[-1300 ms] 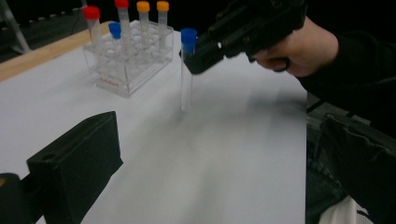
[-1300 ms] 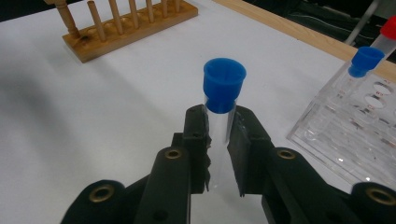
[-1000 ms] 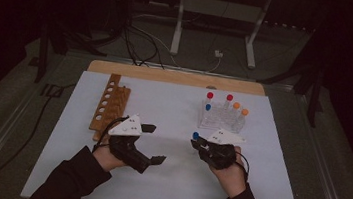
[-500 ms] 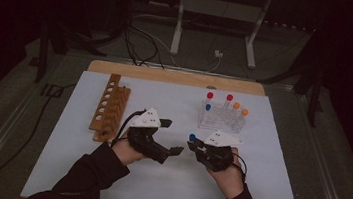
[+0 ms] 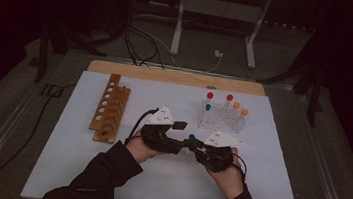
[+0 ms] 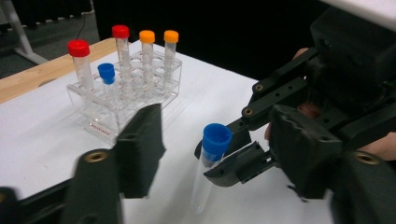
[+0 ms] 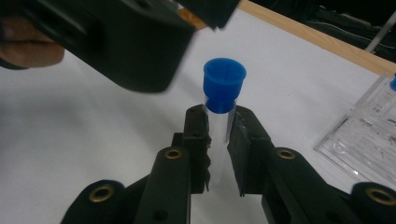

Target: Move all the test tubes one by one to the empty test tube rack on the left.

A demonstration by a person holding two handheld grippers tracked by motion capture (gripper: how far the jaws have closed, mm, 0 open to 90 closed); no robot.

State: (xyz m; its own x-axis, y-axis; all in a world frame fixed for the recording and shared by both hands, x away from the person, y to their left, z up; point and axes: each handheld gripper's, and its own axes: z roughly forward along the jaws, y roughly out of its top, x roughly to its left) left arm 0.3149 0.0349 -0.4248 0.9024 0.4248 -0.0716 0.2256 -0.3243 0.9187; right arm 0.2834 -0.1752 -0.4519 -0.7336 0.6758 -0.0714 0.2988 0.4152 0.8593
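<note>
One blue-capped tube [image 7: 219, 116] is out of the clear rack [image 5: 222, 119], pinched upright in the right gripper [image 7: 218, 135]. The left gripper [image 6: 215, 149] has just been closing, its fingers spread around the cap; five tubes remain racked, and the wooden rack [image 5: 111, 108] is unfilled.

I saw the two grippers meet mid-table, the left gripper [image 5: 186, 134] closing around the blue-capped tube [image 6: 210, 161] that the right gripper [image 7: 218, 135] clamped; little room remained between them. The clear tube rack [image 5: 222, 118], with its capped tubes upright, stood just beyond and blocked passage there. The wooden rack [image 5: 111, 107] bounded the left. The near white mat [image 5: 169, 189] lay open.
</note>
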